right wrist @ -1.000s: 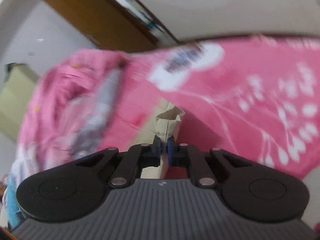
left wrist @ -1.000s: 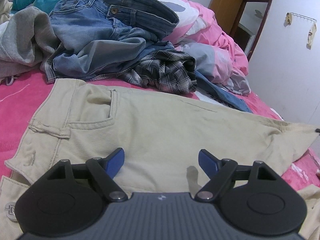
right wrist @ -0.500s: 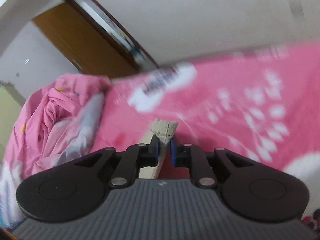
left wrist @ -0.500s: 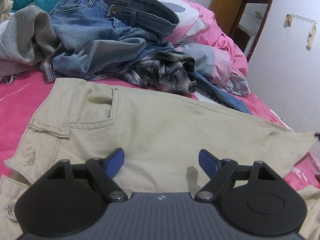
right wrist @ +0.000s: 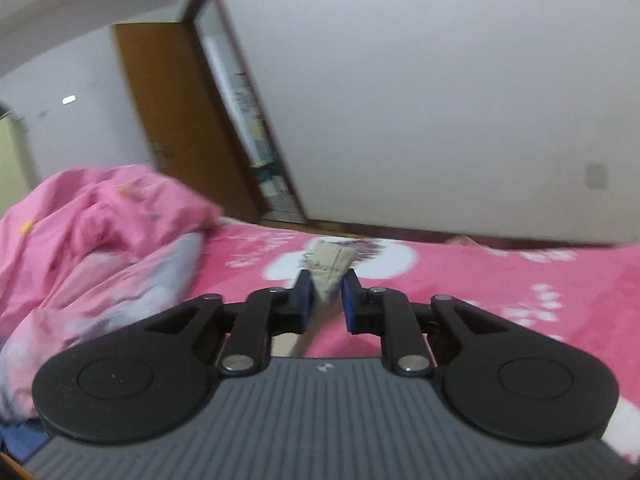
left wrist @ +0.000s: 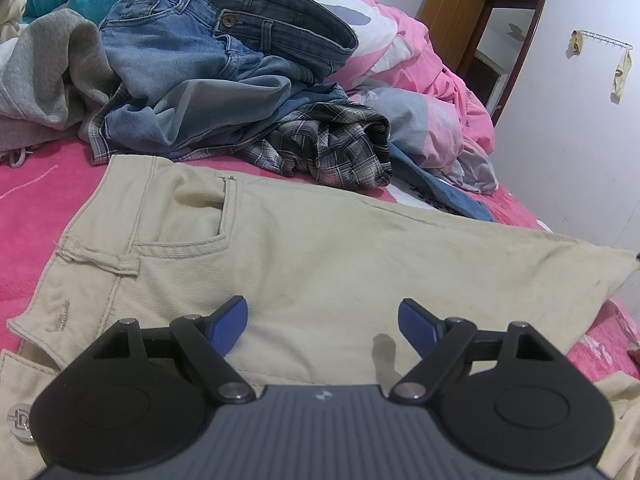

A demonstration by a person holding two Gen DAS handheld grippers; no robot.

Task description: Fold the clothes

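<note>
I had the khaki trousers lying flat along the pink bedsheet, waistband left, one leg stretched right; no cross fold showed. Jeans and a plaid shirt sat heaped behind, unfolded. My left gripper hovered spread wide, empty, just above the thigh. My right gripper had the hem between its fingers, which stood slightly parted.

Left wrist view: low over bed, close above beige trousers, facing clothes pile, door behind. Right wrist view: low at bed level, tilted, facing wall and door. Shared: trousers, pink quilt, bed, door.
</note>
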